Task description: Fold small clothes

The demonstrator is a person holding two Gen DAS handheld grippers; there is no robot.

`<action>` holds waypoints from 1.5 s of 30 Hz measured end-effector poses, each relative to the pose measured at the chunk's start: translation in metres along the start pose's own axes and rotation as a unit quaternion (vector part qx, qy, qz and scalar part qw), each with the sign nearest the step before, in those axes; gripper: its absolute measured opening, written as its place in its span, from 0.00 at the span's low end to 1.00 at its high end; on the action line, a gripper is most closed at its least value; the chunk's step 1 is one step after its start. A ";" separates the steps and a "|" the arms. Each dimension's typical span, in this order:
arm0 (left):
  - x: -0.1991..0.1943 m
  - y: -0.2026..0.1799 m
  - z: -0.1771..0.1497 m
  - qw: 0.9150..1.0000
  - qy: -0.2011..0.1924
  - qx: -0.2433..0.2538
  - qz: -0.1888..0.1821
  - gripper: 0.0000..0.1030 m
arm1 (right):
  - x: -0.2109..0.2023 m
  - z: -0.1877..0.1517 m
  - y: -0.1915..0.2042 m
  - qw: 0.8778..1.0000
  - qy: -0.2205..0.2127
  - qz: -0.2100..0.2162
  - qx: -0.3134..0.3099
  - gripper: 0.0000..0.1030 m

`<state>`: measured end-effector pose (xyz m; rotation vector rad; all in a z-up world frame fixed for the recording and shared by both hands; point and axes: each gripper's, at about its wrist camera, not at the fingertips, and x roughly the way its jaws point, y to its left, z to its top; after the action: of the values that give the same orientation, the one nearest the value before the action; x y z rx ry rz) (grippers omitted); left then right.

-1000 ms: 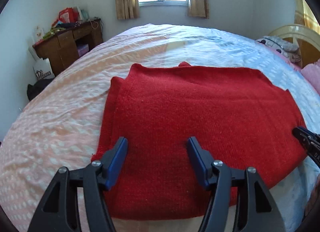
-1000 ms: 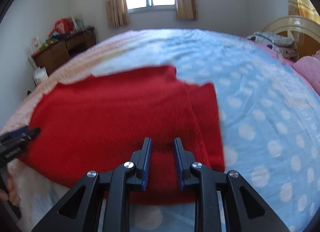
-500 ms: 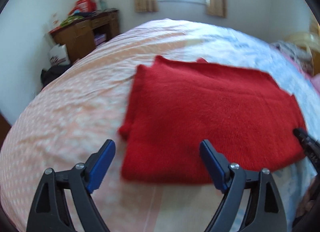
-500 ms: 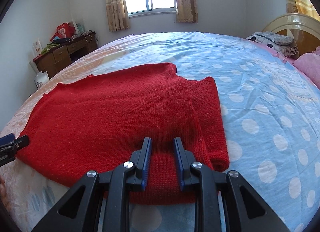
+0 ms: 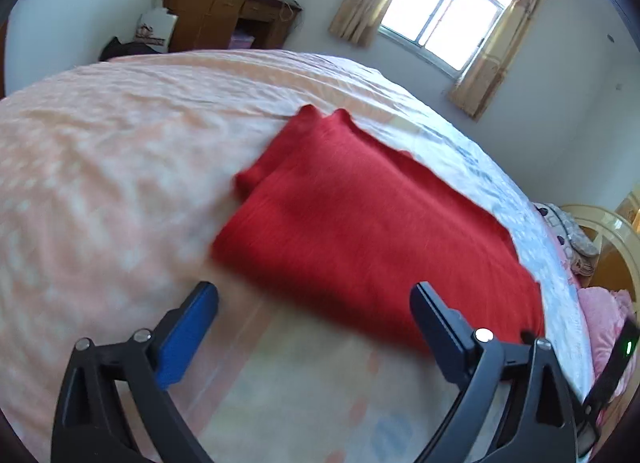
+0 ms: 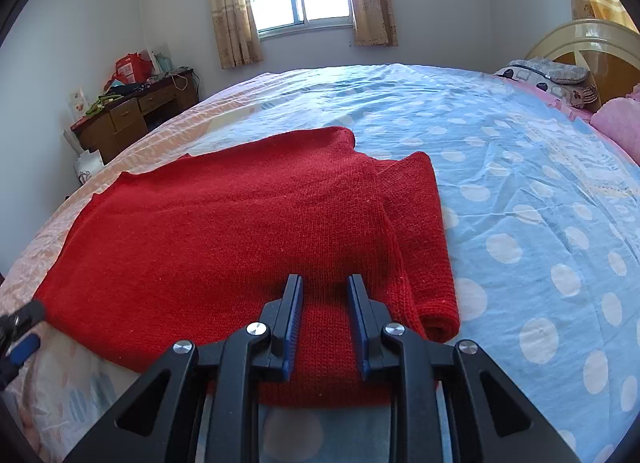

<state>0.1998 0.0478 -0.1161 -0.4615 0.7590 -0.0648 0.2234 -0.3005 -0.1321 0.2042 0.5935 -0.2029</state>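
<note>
right wrist view shows the red sweater (image 6: pixel 240 231) lying flat on the bed (image 6: pixel 520 183), both sides already turned in, one sleeve folded along its right edge. the right gripper (image 6: pixel 325 319) sits at the near hem with its jaws narrow and a ridge of knit between them; it looks like a pinch on the hem, though whether the pads truly press the cloth is hard to judge from this angle. in the blurred left wrist view, the left gripper (image 5: pixel 316 319) has its jaws opening wide, nothing between them, just short of the sweater's near left corner. judging by this, the lengthwise folds are done; the crosswise fold, hem up toward collar, remains.
</note>
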 end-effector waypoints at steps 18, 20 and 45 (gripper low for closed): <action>0.031 0.020 0.035 0.997 -0.017 -0.061 -0.038 0.68 | 0.001 -0.001 0.000 1.000 -0.001 0.003 0.000 0.24; 0.033 0.021 0.039 0.996 -0.011 -0.071 -0.042 0.58 | 0.001 -0.001 -0.001 1.000 -0.001 0.002 -0.001 0.24; 0.012 -0.041 0.026 0.986 -0.091 0.121 -0.071 0.21 | 0.019 0.107 0.119 0.964 0.117 0.224 -0.086 0.45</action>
<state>0.2306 0.0183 -0.0894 -0.2843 0.5288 -0.2425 0.3247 -0.2153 -0.0404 0.1909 0.7788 0.3158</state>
